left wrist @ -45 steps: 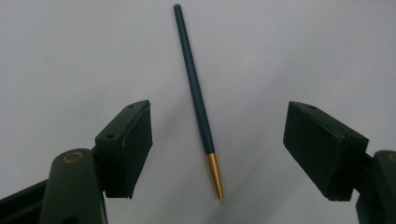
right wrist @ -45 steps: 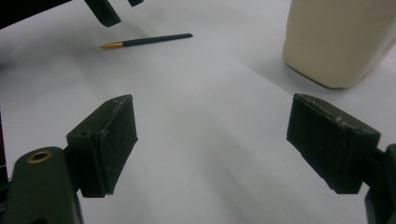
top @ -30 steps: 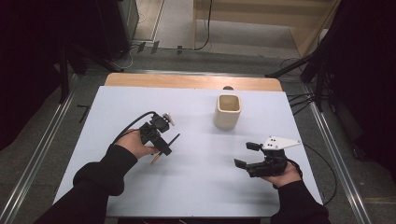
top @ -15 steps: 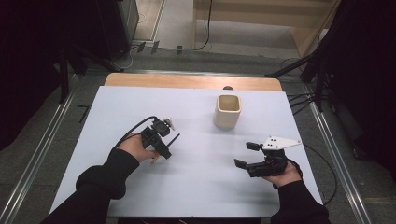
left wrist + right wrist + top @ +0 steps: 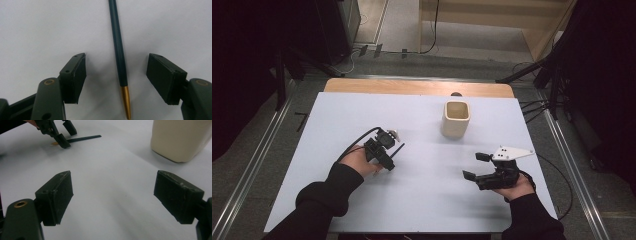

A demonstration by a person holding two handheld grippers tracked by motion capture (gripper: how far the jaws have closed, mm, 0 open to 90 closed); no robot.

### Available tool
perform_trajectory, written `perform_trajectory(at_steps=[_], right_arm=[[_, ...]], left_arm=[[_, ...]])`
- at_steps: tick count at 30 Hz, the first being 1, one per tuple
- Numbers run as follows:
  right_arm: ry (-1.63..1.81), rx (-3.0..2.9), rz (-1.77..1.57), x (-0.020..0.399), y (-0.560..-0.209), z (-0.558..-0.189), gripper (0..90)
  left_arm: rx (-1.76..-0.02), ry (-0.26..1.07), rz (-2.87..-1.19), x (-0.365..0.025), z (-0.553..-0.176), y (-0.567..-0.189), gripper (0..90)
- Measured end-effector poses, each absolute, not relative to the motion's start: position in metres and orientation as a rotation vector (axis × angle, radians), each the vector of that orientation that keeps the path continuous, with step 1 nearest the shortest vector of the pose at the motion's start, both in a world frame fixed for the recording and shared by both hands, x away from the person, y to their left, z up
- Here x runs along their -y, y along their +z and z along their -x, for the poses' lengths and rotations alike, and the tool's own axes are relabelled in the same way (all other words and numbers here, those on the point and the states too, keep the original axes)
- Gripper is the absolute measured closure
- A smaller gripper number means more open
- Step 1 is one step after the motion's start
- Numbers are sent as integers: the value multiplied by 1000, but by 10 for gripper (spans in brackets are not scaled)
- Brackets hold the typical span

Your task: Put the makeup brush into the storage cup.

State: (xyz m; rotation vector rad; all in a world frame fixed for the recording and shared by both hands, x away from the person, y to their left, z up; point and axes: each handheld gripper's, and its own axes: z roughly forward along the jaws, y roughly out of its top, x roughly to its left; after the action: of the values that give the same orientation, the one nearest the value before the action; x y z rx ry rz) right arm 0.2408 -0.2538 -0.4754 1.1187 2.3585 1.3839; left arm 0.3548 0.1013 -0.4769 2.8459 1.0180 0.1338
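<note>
Table (image 5: 337,115) w/ pale lilac-white top is the biggest thing here; on it, toward the far right, stands a cream cup (image 5: 456,119), squarish mouth, upright, looks empty as far as the high view shows. Well apart from the cup, left of centre, lies a dark teal pen (image 5: 118,45) w/ a gold tip, flat on the tabletop. Judging by this layout, the job in hand is picking the pen up, prob. to drop it in the cup: approach is done, grasp isn't, and lift + carry + drop all remain. Left gripper (image 5: 116,72) sits low over the pen, jaws astride the shaft near the gold-tip end; they've just been closing in but stand apart, w/ bare table showing each side between pad and pen, so nothing is clamped yet, no contact visible. From the right gripper view the same left gripper (image 5: 63,136) shows tilted down onto the pen (image 5: 80,138), one jaw tip at or very near the tabletop. Right gripper (image 5: 113,197) rests idle near the table's near-right part, jaws spread wide, nothing between them but bare top; cup (image 5: 181,138) is ahead and to its right. Next needs the left jaws shut square on the thin shaft; it may roll or slip.
</note>
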Motion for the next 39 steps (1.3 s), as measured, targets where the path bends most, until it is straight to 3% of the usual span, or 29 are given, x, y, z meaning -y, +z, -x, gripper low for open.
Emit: perform_trajectory(at_steps=[4, 12, 21, 39], right_arm=[[1384, -2357, -1122, 254, -476, -241, 166], [1384, -2358, -1122, 254, -476, -241, 167], [1381, -2362, -1122, 254, -476, -241, 167], [1385, -2362, -1123, 253, -475, -241, 167]], left_arm=[[-1027, 129, -2849, -98, -352, -475, 413], [-1064, 106, -2860, -96, -352, -473, 652], [-1137, 87, -2849, -95, -353, -473, 798], [-1124, 20, -2790, -101, -357, -468, 840]])
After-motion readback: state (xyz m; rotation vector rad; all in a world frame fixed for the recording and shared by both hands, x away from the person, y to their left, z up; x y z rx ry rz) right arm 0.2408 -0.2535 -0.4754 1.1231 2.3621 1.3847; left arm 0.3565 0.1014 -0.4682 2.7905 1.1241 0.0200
